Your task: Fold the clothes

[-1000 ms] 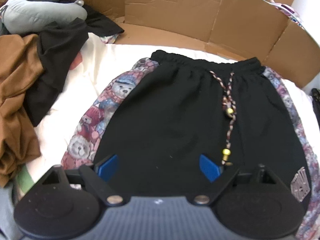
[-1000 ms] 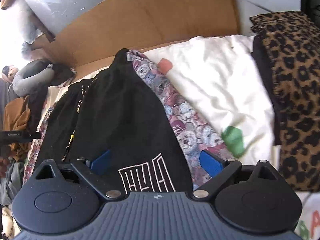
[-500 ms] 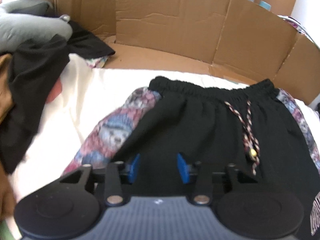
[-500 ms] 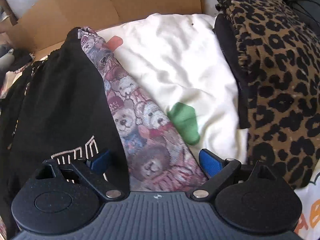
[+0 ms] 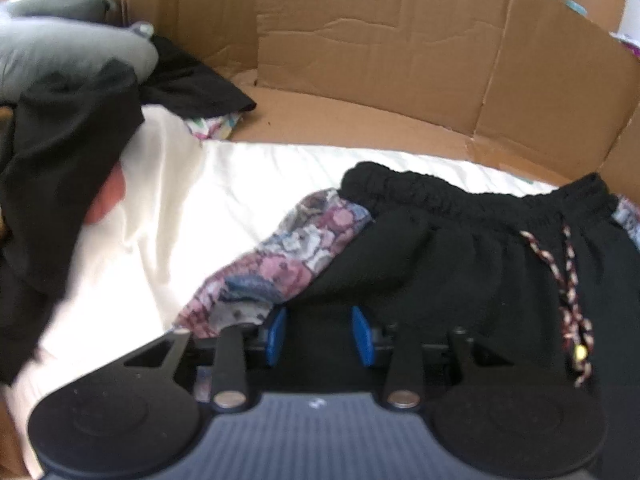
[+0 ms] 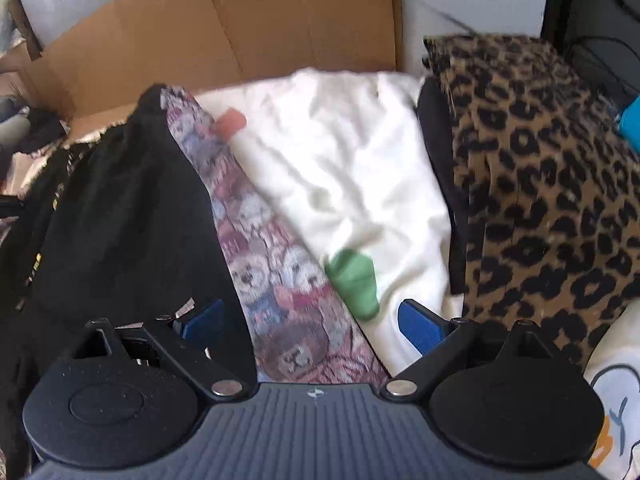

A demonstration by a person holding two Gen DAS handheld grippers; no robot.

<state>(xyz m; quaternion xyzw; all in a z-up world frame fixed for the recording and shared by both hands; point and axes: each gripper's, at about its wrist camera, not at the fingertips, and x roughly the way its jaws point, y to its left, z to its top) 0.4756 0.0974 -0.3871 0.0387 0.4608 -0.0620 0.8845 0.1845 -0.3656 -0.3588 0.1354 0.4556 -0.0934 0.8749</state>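
Two grippers hang over a white sheet (image 5: pixel 224 184) walled at the back by cardboard (image 5: pixel 400 52), and on that sheet lie the black shorts (image 5: pixel 460 264), flat, waistband toward the cardboard, with a bear-print panel (image 5: pixel 280 256) down each side. A leopard-print cloth (image 6: pixel 540 184) is heaped beside the sheet on the right, and a pile of dark clothes (image 5: pixel 68 152) sits at the left. A braided drawstring (image 5: pixel 568 292) trails down the front of the shorts. The left gripper (image 5: pixel 318 334) is at the shorts' edge where black meets print; its fingers are closing with black fabric between them, though whether the pads already press it is hard to tell. The right gripper (image 6: pixel 312 320) stands wide apart, straddling the other print panel and holding nothing.
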